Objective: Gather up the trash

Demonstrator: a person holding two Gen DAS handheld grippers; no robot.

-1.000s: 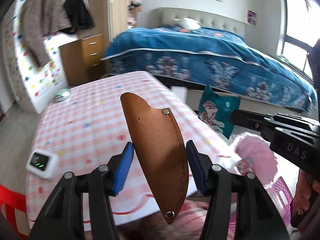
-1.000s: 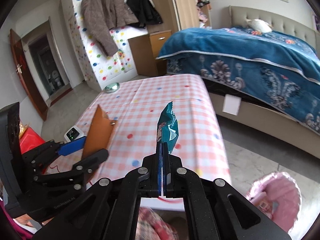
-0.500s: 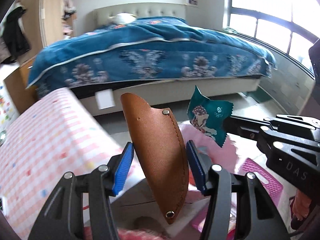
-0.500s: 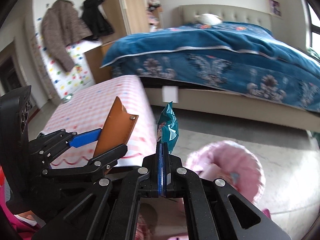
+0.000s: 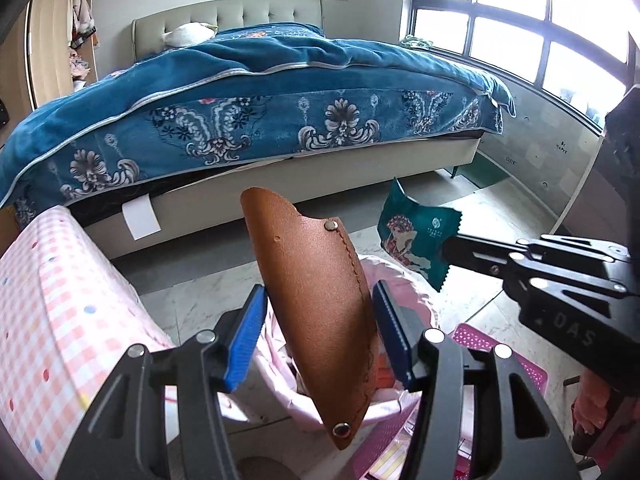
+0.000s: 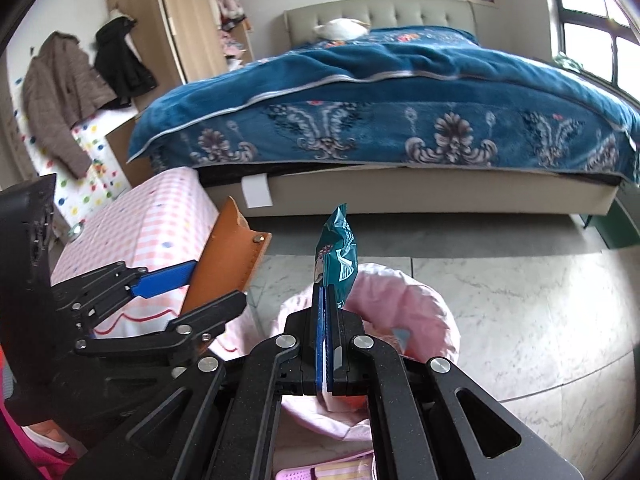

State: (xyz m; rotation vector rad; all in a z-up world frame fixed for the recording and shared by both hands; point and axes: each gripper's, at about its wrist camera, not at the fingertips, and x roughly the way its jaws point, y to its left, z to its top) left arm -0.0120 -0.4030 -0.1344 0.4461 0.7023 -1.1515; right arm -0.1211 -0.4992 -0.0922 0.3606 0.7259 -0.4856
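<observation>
At far left, a table (image 5: 52, 312) under a pink checked cloth, beside the bed (image 5: 256, 92). Next, the left gripper (image 5: 318, 332), half open, its 2 blue pads (image 5: 246, 336) pressed on a brown leather sheath (image 5: 316, 312) standing upright between them. Below and behind, on the marble floor, a bin lined with a pink bag (image 6: 416, 312). To the right, the right gripper (image 6: 324, 336), fully closed, pinching the lower edge of a teal snack wrapper (image 6: 338, 256), held upright above the bin's near rim.
</observation>
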